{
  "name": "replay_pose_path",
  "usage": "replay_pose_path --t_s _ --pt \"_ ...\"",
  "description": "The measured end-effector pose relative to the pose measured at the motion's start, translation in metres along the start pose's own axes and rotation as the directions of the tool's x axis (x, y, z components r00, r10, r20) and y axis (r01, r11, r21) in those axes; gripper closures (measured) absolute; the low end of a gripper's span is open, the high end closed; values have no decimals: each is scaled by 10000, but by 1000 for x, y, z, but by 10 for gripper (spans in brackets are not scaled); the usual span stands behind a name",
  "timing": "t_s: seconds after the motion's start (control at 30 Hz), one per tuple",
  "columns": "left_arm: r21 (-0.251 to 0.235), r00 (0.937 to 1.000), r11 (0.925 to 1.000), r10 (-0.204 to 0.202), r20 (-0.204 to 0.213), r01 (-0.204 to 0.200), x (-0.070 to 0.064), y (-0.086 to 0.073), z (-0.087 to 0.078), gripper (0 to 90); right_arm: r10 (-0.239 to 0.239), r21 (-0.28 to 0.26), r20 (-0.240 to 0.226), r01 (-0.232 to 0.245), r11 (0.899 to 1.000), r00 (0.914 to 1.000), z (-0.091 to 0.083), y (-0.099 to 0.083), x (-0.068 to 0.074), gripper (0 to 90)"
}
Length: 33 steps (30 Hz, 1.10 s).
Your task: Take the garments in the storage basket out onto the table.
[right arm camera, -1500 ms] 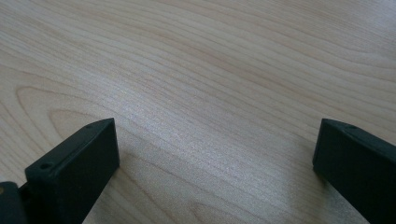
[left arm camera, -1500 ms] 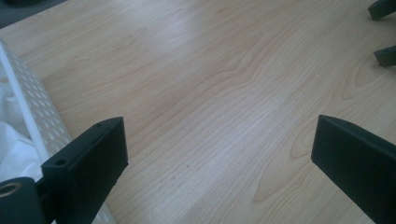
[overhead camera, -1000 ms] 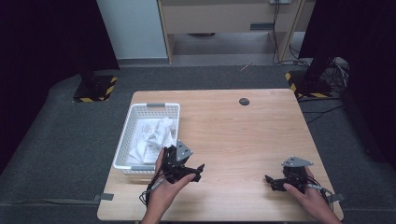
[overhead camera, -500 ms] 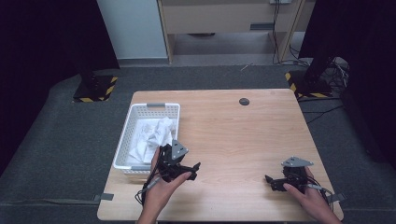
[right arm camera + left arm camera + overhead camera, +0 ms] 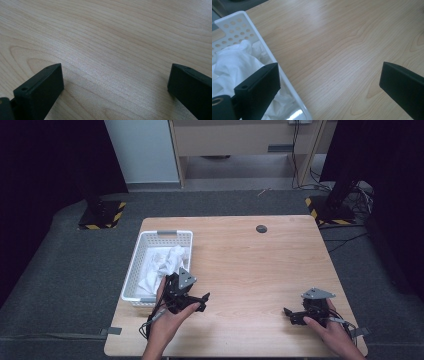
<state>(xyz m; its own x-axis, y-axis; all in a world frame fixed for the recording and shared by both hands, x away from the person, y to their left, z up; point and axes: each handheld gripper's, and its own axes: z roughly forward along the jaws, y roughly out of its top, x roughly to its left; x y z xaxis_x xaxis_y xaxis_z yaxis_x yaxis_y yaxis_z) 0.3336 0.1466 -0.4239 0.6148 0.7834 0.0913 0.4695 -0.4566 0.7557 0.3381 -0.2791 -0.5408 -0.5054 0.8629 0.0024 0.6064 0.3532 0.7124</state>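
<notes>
A white perforated basket [image 5: 131,285] stands on the left part of the wooden table [image 5: 250,265], with crumpled white cloth [image 5: 165,265] inside it. My left gripper [image 5: 202,302] hovers just right of the basket's near corner, open and empty. In the left gripper view its jaws [image 5: 328,72] stand wide apart: the left one over the basket rim [image 5: 287,82] and the cloth [image 5: 234,62], the right one over bare wood. My right gripper [image 5: 288,316] rests low near the table's front right, pointing left. It is open [image 5: 115,70] with nothing but wood grain between its jaws.
A small dark round disc [image 5: 261,228] lies near the table's far edge. On the floor behind the table stand two stands with yellow-black striped bases [image 5: 100,217] [image 5: 330,215], and a wooden cabinet [image 5: 240,140] is beyond them.
My left gripper has shifted slightly left, toward the basket. The right gripper has stayed where it was.
</notes>
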Motion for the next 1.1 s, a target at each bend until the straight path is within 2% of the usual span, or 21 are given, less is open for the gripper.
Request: replay_pose_path --t_s 0.27,0.5,0.87,1.1 --pt "-84 9993 9994 -343 -153 341 15 -6 -6 25 0 0 -1 0 10000 10000 0 0 0 5" --pt "105 9988 9992 -379 -325 382 23 -11 -6 24 -2 1 -3 2 10000 10000 0 0 0 5" --pt "117 9984 9991 -404 -391 409 28 -12 -8 24 -15 -3 -18 15 10000 10000 0 0 0 5" --pt "147 9978 9988 -453 -485 461 38 -12 -6 32 -22 1 -54 22 10000 10000 0 0 1 5"
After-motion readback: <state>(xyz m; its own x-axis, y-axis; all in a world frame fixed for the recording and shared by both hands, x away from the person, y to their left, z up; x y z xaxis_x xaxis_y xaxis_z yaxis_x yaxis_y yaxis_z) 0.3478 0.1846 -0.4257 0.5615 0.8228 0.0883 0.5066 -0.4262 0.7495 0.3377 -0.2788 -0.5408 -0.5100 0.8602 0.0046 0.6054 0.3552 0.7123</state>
